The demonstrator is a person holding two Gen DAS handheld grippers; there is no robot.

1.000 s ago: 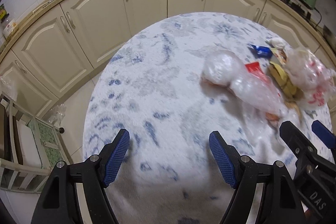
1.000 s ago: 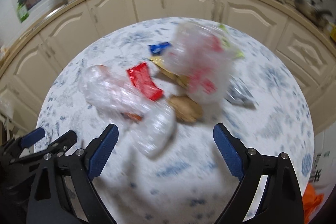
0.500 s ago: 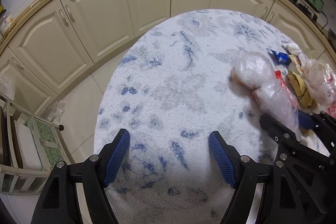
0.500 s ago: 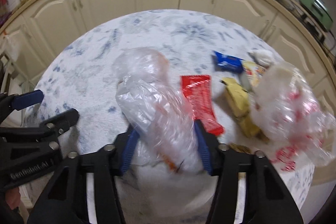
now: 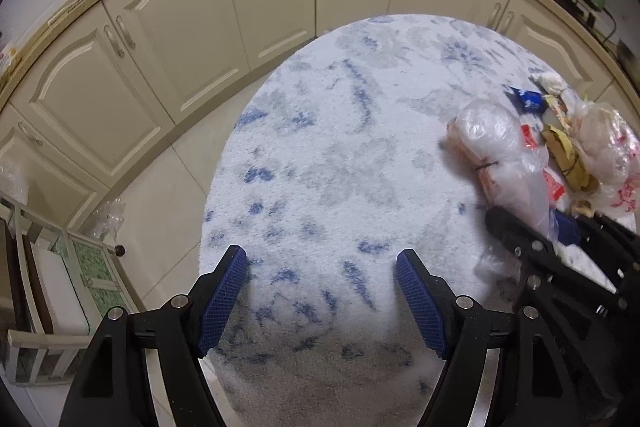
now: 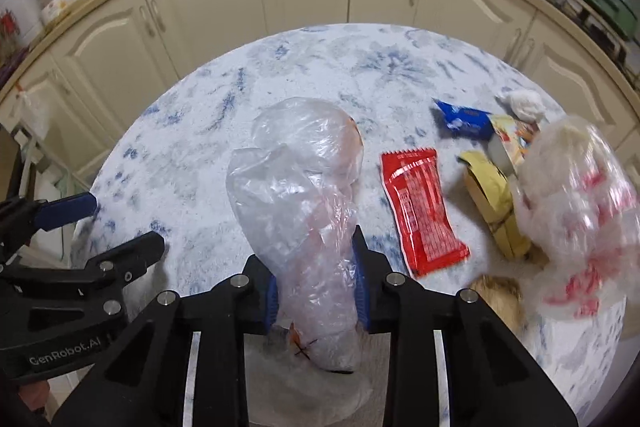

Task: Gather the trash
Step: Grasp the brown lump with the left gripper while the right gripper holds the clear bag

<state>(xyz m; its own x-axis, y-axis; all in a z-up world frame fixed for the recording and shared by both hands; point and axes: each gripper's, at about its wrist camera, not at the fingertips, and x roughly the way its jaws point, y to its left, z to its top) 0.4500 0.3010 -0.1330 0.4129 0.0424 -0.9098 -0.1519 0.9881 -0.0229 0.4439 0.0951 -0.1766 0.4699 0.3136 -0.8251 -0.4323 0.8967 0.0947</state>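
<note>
A clear plastic bag (image 6: 304, 183) with something orange inside lies on the round blue-and-white table (image 6: 208, 131). My right gripper (image 6: 316, 291) is shut on the near end of this bag. The bag also shows in the left wrist view (image 5: 496, 155), with the right gripper (image 5: 556, 239) at its near end. My left gripper (image 5: 320, 291) is open and empty above the table's left part. A red wrapper (image 6: 420, 211), a blue wrapper (image 6: 460, 117), a yellow packet (image 6: 492, 199) and a second plastic bag with red print (image 6: 576, 207) lie to the right.
Cream kitchen cabinets (image 5: 240, 7) curve behind the table. A white rack (image 5: 48, 275) stands on the floor at the left. A crumpled white tissue (image 6: 524, 103) and a brown scrap (image 6: 496, 291) lie among the trash.
My right gripper has closed on the clear plastic bag, from wide open one second ago. Both grippers shifted left relative to the trash pile.
</note>
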